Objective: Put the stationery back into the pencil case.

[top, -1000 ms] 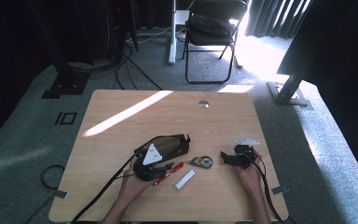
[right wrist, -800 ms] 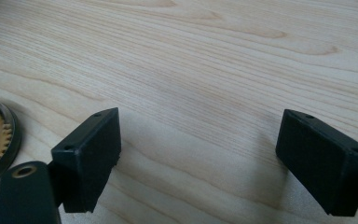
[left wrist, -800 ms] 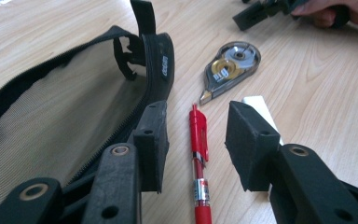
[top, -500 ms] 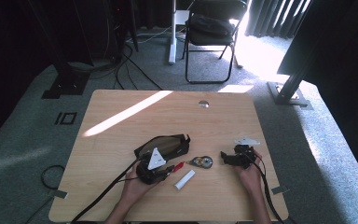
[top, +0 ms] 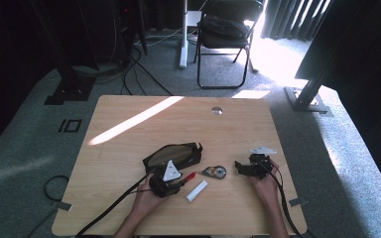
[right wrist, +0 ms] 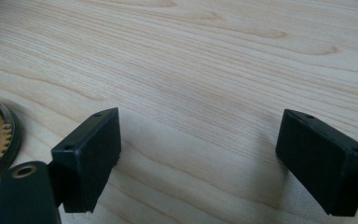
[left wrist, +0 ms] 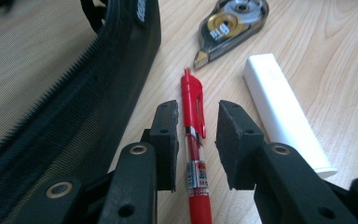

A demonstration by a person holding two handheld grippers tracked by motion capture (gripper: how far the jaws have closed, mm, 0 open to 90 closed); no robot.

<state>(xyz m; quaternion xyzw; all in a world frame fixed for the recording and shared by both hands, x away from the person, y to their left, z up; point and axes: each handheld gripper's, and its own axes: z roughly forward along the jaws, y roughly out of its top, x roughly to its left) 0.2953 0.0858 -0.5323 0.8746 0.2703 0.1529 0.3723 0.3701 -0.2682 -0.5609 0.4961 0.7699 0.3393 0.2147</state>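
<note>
A red pen lies on the wooden table, just right of a black mesh pencil case whose zip is open. My left gripper straddles the pen low over the table. Its jaws have just been closing, and a thin gap still shows on each side of the pen. In the high view the left gripper sits below the case, with the pen poking out to its right. My right gripper rests open on bare wood, with nothing between its pads; it shows in the high view at the right.
A correction tape roller lies just beyond the pen tip, between the two grippers. A white stick-shaped eraser lies to the right of the pen. A folding chair and cables stand on the floor beyond the table.
My left gripper has sunk a little toward the pen beside the case. The right gripper and the other things have stayed put.
</note>
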